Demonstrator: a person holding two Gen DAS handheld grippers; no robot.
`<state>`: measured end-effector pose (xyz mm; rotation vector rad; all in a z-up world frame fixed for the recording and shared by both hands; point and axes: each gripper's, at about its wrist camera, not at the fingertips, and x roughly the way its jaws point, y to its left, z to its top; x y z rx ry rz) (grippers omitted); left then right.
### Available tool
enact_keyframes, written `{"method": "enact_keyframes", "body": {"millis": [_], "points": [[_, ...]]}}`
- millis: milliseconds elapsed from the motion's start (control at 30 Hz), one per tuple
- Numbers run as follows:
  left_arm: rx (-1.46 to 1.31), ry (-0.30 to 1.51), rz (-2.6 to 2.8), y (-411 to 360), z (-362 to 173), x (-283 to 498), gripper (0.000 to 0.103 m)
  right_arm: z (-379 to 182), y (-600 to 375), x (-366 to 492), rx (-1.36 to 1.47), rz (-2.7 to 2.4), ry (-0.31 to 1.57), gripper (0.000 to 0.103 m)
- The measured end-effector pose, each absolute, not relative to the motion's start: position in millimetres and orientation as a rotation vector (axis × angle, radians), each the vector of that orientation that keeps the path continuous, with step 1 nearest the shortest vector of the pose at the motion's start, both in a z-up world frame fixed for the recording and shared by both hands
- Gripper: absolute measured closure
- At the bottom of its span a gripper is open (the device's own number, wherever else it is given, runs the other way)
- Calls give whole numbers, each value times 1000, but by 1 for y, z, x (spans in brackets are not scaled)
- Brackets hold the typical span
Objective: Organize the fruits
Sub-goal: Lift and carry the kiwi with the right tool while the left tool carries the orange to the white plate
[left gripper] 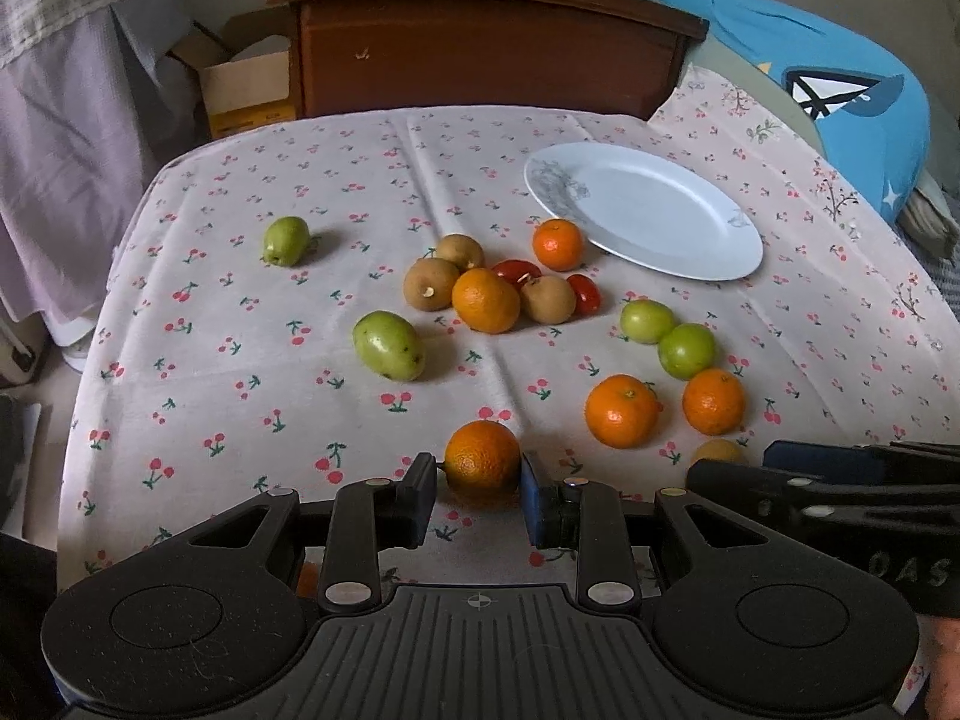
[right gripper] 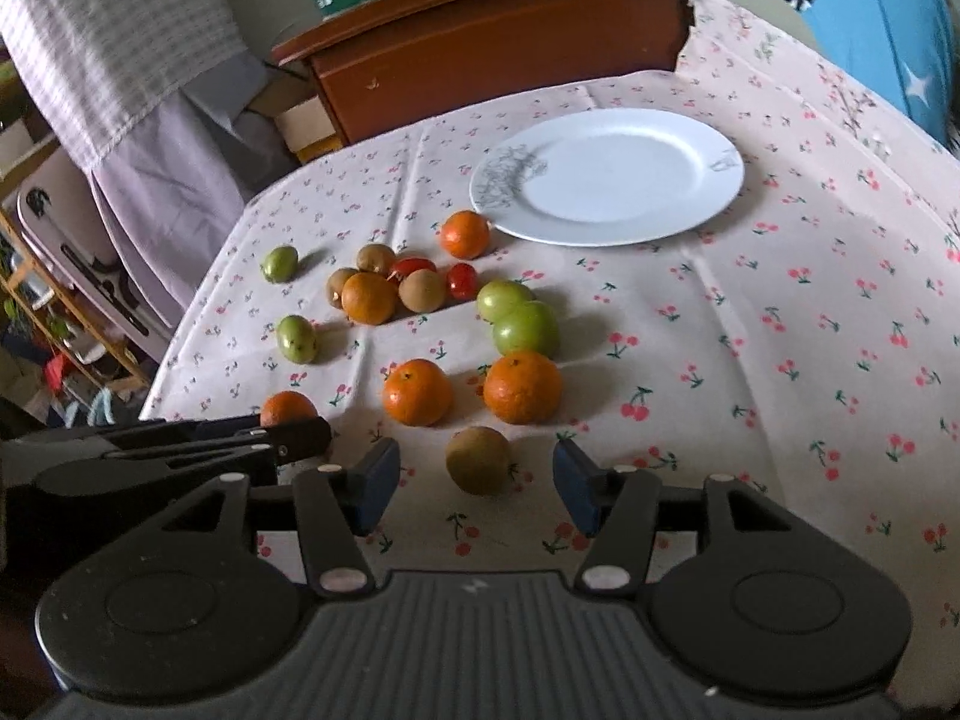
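Left claw (left gripper: 478, 495): we see its pads closed on a small orange (left gripper: 482, 463), one pad at each side of the fruit, at the near edge of the counter (left gripper: 240, 372).
Right claw (right gripper: 476, 483): we see it standing open, its pads well clear of the brown kiwi-like fruit (right gripper: 478, 459) that lies on the cloth between them.
Near fruit: in the right wrist view, two oranges (right gripper: 417, 392) (right gripper: 522, 387) sit side by side just beyond the brown fruit, apart from each other.
Green pair: behind the right-hand orange we see two round green fruits (right gripper: 526, 329) touching each other.
Left side: an oval green fruit (left gripper: 388, 345) lies alone, and a smaller green one (left gripper: 286, 240) farther back, well apart from the rest.
Middle cluster: we count three brown fruits (left gripper: 431, 283), one orange (left gripper: 485, 300) and two red cherry tomatoes (left gripper: 584, 294) crowded together, several touching.
Far orange: one more orange (left gripper: 558, 244) lies just beside the plate's near rim.
Plate (left gripper: 690, 252): white, with a grey drawing on its rim, lying flat at the far right of the counter with nothing on it.
Cloth: we see a pale tablecloth (right gripper: 810, 330) printed with cherries covering the counter.
Beyond: a dark wooden cabinet (left gripper: 480, 54) stands behind the counter, with an open cardboard box (left gripper: 240, 90) to its left.
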<state>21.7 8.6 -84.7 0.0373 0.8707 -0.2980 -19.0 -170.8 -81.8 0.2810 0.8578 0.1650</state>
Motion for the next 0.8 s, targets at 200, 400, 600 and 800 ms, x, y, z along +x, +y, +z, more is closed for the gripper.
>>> {"method": "enact_keyframes", "body": {"millis": [200, 400, 600, 800], "points": [[23, 876, -289, 11, -86, 24, 76, -89, -156, -16, 200, 169, 873, 76], [5, 849, -312, 11, -79, 22, 76, -87, -152, -18, 177, 174, 861, 78], [-3, 808, -322, 9, -62, 20, 76, -71, -163, -21, 271, 182, 801, 78], [-5, 753, -330, 9, -35, 26, 76, -50, -177, -18, 343, 141, 721, 78]]}}
